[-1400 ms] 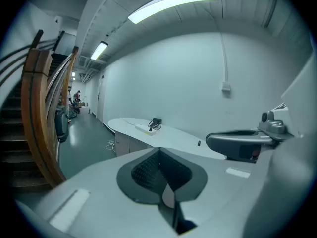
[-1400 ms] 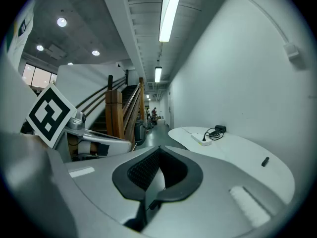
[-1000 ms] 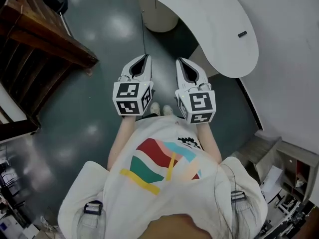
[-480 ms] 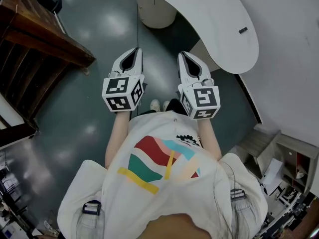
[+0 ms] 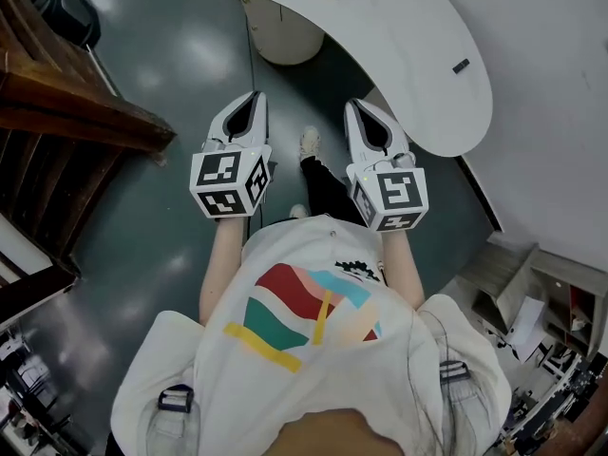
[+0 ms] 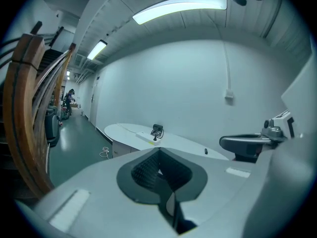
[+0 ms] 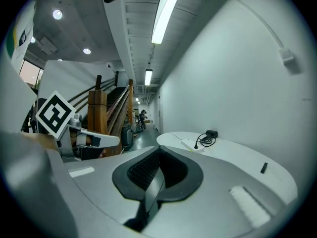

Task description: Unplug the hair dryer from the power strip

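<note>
White, curved surface (image 5: 418, 55) ahead, set against a pale wall (image 5: 560, 112). Power strip (image 7: 190, 145) lying toward its far end. Black hair dryer (image 7: 212, 134) just beyond it, cord coiled, plug in the strip. Small dark item (image 5: 461, 66) alone, nearer the wall. Glossy grey-green floor (image 5: 161, 55) below, wooden staircase (image 5: 66, 122) off to the left. Left claw (image 5: 253, 103) and right claw (image 5: 361, 110) side by side over the floor, both fully closed, gripping nothing, well apart from the strip.

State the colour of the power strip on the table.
The power strip is white; right gripper view.
</note>
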`<state>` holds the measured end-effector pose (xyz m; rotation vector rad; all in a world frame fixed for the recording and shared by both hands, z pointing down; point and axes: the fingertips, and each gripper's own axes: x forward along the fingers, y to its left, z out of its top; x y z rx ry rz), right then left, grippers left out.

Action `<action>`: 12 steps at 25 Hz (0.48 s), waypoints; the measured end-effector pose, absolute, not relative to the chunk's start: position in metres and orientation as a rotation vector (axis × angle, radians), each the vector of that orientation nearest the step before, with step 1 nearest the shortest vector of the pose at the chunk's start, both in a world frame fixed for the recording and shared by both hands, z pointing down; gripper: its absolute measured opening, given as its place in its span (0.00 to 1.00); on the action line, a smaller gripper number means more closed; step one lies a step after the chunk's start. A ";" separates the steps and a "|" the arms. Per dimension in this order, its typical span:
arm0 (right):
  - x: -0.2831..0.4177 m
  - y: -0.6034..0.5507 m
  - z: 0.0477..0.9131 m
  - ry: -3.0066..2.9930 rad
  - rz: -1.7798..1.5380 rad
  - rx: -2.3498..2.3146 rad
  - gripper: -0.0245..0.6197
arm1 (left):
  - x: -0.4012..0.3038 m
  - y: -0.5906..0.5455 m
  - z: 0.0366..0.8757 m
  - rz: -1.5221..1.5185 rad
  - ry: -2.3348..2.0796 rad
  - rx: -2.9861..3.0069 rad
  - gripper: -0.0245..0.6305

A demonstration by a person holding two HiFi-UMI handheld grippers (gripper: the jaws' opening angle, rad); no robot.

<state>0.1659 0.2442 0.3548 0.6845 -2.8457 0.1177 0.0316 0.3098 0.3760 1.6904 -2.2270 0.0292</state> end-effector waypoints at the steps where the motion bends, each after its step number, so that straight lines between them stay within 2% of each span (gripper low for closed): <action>1: 0.158 0.236 0.358 -2.837 0.113 0.657 0.06 | 0.026 0.301 0.378 0.030 -2.226 1.692 0.04; 7: 0.088 0.155 0.371 -2.842 0.047 0.561 0.06 | -0.027 0.223 0.398 0.045 -2.236 1.686 0.04; 12: 0.019 0.069 0.352 -2.846 0.022 0.548 0.06 | -0.093 0.130 0.382 0.067 -2.225 1.703 0.04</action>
